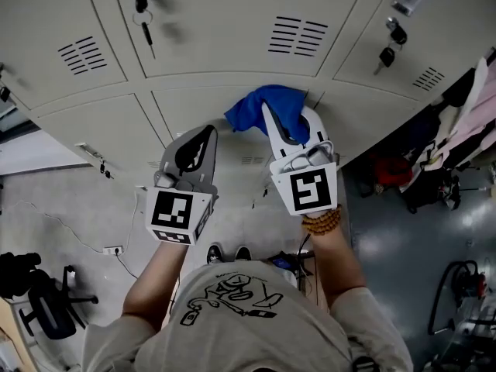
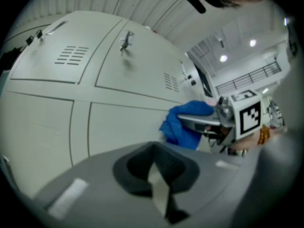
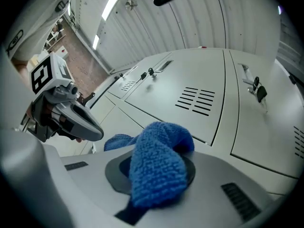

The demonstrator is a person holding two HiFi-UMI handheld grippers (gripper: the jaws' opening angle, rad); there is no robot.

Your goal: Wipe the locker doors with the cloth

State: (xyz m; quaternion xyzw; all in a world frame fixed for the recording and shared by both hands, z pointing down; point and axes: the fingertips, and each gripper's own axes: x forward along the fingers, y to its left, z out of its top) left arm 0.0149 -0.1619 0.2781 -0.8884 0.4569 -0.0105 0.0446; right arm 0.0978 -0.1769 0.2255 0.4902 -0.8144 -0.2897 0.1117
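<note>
Right now the blue cloth [image 1: 263, 105] is pinched in the right gripper [image 1: 291, 126], and its two jaws are shut tight on it. A fat fold of the cloth sticks out past the jaw tips. A loose bit hangs off to the left.

The cloth sits at the top edge of a lower locker door [image 1: 198, 105]. It is right by the line where that door meets the door with the slots [image 1: 232, 22] above it. The cloth looks pressed on the door, but I cannot be sure it touches.

The door is straight in front of the cloth, so the cloth is between the jaws and the door. I think that is what matters for the next move. The right gripper only has to push forward a little and then slide along the door, sideways or away from the top edge.

The left gripper [image 1: 194, 149] is just beside the right one, on its left, and a bit farther back from the door. Its jaws are closed with nothing in them. So the right hand is the nearer one and looks set to do the wiping.

Keys [image 1: 145, 10] hang from the lock of the door above, well apart from the cloth.
</note>
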